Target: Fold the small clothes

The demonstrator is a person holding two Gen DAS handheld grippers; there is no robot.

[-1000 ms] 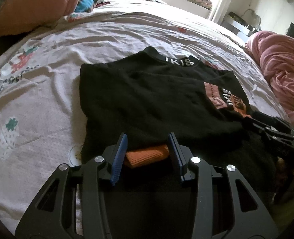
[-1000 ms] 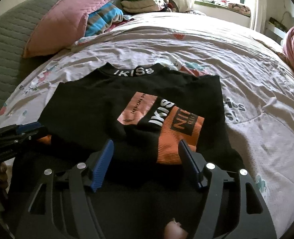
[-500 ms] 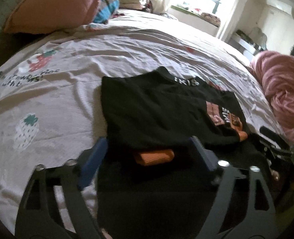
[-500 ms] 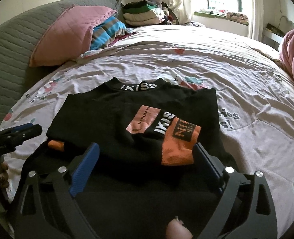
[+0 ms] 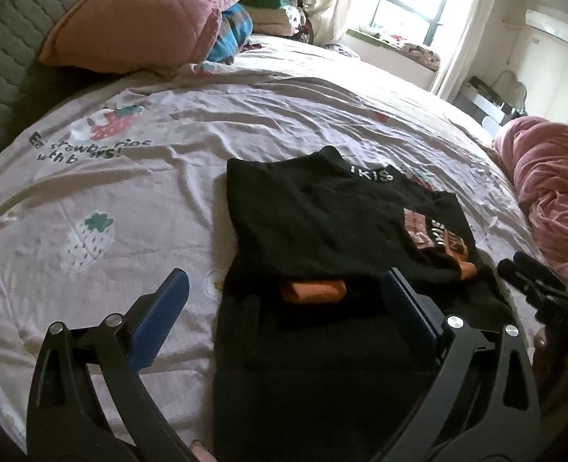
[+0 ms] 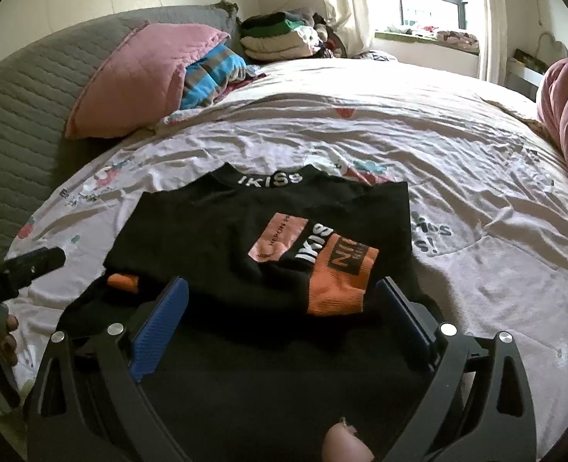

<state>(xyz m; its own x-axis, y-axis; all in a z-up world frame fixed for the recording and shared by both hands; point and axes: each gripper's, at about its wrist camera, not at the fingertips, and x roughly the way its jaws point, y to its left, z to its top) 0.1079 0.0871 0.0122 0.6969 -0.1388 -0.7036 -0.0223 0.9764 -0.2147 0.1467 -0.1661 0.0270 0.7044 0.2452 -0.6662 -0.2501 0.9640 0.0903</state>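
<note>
One black sweater [image 6: 245, 231] lies on the bedsheet [image 5: 129, 192], partly folded, both sleeves turned in across the body. Its collar, lettered "IKISS", points away from both cameras toward the far side of the bed, so the long axis runs from the near hem out to the collar. Two orange cuffs show: the right sleeve's cuff [image 6: 337, 292] lies on top near the hem, and the left cuff [image 5: 312, 292] peeks from under the folded panel.

The left gripper [image 5: 284, 304] hangs over the sweater's near left part with its jaws spread wide, holding nothing; one blue pad [image 5: 160, 319] sits over bare sheet just outside the sweater's left edge, the other over the black cloth. The right gripper [image 6: 280, 315] is likewise spread wide and empty above the hem, its pads on either side of the top cuff.

Bare sheet stretches broadly to the left and beyond the collar. At the right edge of the bed a bunched pink blanket [image 5: 553, 192] lies near the sweater's side. One pink pillow [image 6: 145, 77], a striped blue cloth [image 6: 210, 73] and a stack of folded clothes [image 6: 276, 38] sit well apart at the headboard end.
</note>
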